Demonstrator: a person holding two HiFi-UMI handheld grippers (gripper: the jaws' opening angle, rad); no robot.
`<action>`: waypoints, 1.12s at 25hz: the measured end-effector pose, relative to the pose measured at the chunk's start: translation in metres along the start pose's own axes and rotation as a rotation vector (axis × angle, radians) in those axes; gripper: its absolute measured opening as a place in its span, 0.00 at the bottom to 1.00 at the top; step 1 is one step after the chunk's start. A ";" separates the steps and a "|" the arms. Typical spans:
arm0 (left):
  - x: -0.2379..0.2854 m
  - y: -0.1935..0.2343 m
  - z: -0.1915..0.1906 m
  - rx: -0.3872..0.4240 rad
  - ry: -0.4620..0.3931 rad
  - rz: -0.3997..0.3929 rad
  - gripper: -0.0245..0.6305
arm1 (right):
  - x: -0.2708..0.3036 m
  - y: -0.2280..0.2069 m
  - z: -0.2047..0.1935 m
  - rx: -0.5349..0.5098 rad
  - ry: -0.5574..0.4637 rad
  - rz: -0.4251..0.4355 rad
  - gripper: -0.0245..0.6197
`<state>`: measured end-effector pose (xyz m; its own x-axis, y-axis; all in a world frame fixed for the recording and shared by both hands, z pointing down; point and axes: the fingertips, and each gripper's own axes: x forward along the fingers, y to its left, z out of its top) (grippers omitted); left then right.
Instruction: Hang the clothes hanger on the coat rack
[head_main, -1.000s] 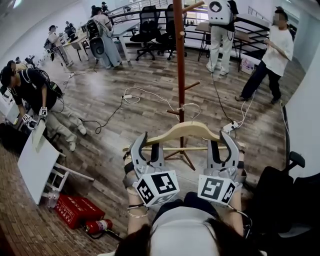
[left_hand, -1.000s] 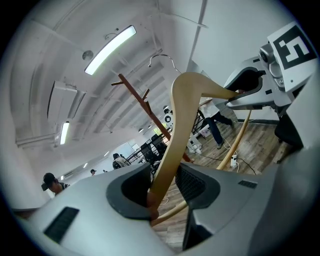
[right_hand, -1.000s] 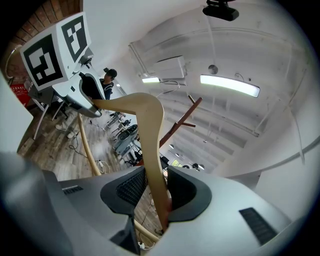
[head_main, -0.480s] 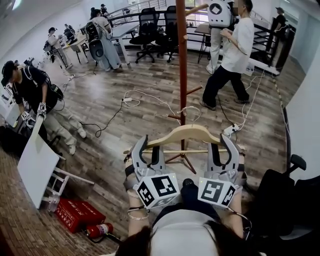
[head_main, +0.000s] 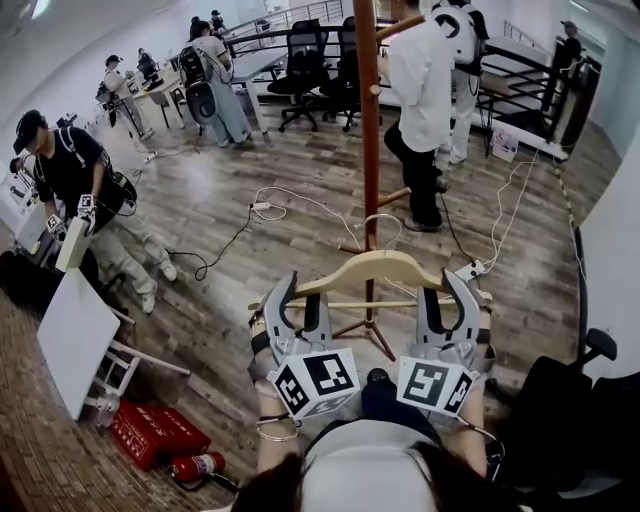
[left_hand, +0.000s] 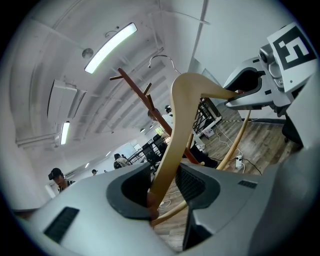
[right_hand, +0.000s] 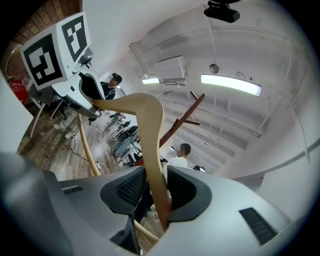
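We are standing over a wooden floor (head_main: 215, 300) with the coat rack (head_main: 369, 140) rising straight ahead of us, its brown pole running up out of the head view and short pegs sticking out from it. Just in front of the pole we are holding the clothes hanger (head_main: 372, 266) level – a pale wooden one with a crossbar below its arched shoulders. The left tool (head_main: 298, 300) is clamping the hanger's left end, its jaws pressing on the wood, and the right tool (head_main: 444, 296) is gripping the right end in the same way. The hanger's thin wire hook (left_hand: 161, 58) is pointing up beside the rack's pegs – we cannot tell whether it is touching them.
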<state>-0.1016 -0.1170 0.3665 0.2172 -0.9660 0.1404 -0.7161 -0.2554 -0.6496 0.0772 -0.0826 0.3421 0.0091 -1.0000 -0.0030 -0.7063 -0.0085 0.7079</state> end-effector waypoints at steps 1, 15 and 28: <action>0.003 0.002 0.000 -0.001 0.000 0.004 0.27 | 0.004 -0.001 0.001 0.000 -0.004 0.001 0.25; 0.059 0.014 0.010 0.012 -0.003 0.012 0.27 | 0.063 -0.011 -0.002 0.000 -0.017 0.009 0.25; 0.106 0.017 0.026 0.019 -0.007 0.020 0.27 | 0.110 -0.028 -0.011 0.007 -0.029 0.015 0.25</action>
<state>-0.0734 -0.2228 0.3504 0.2075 -0.9706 0.1220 -0.7077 -0.2350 -0.6663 0.1057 -0.1926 0.3292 -0.0222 -0.9997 -0.0131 -0.7110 0.0066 0.7031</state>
